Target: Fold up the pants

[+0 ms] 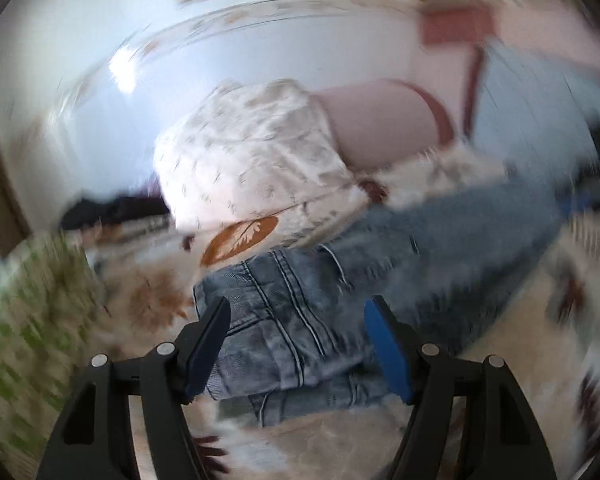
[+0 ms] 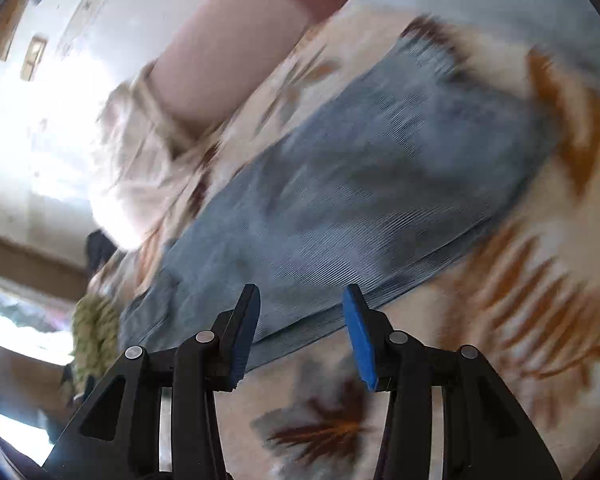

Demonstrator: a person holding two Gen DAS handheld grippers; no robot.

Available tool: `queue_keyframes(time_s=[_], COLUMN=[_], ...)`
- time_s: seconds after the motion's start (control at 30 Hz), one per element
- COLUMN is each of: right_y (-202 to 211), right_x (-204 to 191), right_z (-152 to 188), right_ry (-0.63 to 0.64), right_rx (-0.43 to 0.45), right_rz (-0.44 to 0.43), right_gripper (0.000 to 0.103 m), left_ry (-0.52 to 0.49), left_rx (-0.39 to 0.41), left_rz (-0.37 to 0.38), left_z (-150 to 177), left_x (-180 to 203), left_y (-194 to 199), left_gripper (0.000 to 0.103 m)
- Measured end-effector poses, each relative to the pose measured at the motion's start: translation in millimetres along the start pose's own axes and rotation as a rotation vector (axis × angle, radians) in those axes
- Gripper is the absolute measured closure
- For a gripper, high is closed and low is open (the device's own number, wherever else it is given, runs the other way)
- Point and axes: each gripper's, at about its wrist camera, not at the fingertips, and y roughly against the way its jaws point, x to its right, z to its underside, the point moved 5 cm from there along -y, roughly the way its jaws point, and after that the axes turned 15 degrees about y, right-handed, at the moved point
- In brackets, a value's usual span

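Left gripper (image 1: 298,344): black frame, two fingers with blue pads, jaws spread and released, nothing between them. It hangs directly over the bunched waist end of the pants (image 1: 300,320), one pair in faded blue denim with doubled seam stitching.

Right gripper (image 2: 300,332): same build, jaws apart, holding nothing, poised at the near edge of the pants (image 2: 340,184).

The pants lie flat on a bed cover (image 2: 540,280), cream cloth printed with orange and brown leaves. Their long axis runs diagonally, lower left to upper right. Beyond them sit one patterned pillow (image 1: 252,152) and one pink bolster (image 1: 380,124). Both views are motion-blurred.
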Motion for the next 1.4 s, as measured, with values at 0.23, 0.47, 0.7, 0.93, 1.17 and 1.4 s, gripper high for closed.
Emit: queue_keyframes(time_s=[0.23, 0.47, 0.7, 0.93, 1.17, 1.4], right_y=[-20, -100, -120, -109, -89, -37], right_x=[-42, -103, -126, -123, -122, -45], right_z=[-5, 12, 60, 76, 64, -16], right_ry=[0.188, 0.419, 0.611, 0.575, 0.512, 0.326], right_rx=[0.038, -0.086, -0.267, -0.286, -0.258, -0.01], right_rz=[0.047, 0.138, 0.234, 0.208, 0.068, 0.006], right_gripper=[0.059, 0.059, 0.058, 0.058, 0.059, 0.058], left_ry=[0.231, 0.165, 0.036, -0.032, 0.074, 0.038], left_rx=[-0.126, -0.343, -0.452, -0.475, -0.383, -0.156], left_rz=[0.035, -0.016, -0.01, 0.006, 0.066, 0.108], left_z=[-5, 37, 67, 80, 55, 21], left_x=[-5, 8, 20, 21, 13, 28], left_y=[-56, -88, -79, -61, -58, -35], left_gripper=[0.032, 0.035, 0.041, 0.043, 0.044, 0.043])
